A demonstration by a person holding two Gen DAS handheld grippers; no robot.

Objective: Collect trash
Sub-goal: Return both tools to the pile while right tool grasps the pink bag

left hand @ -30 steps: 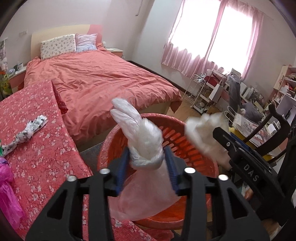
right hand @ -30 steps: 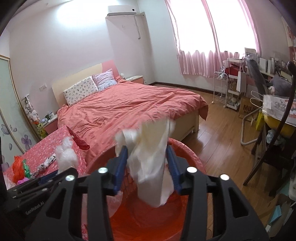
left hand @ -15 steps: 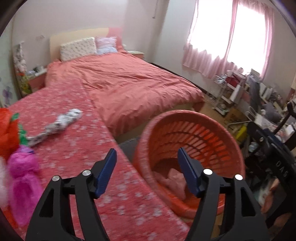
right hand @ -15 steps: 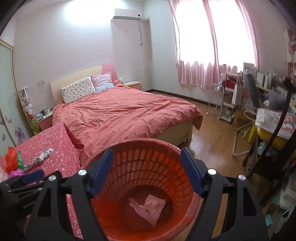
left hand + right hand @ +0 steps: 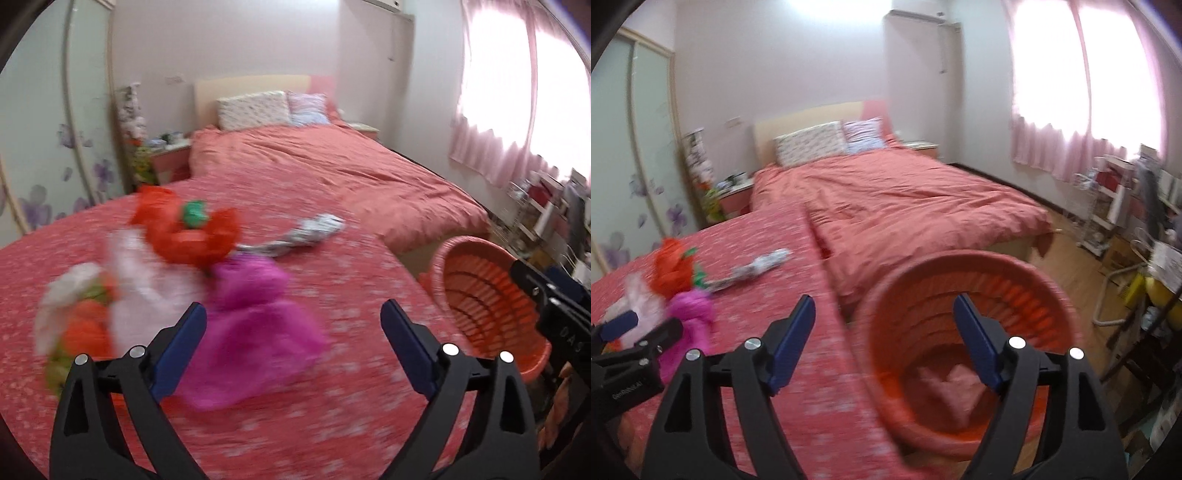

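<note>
Swinging back toward the table (image 5: 332, 424), your left gripper (image 5: 291, 345) has just been opening and now gapes wide and empty, with the magenta bag (image 5: 255, 325) lying just beyond its fingertips, slightly left of centre. It is the nearer hand. Your right gripper (image 5: 884, 339), jaws also spread with nothing between them, hangs over the red basket (image 5: 1052, 291) at the table's right edge. The bags look thin, crinkled, soft; a twisted silvery wrapper (image 5: 306, 236) lies farther off.

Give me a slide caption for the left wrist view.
Open left claw above a magenta bag on the floral cloth, orange basket at right.
</note>
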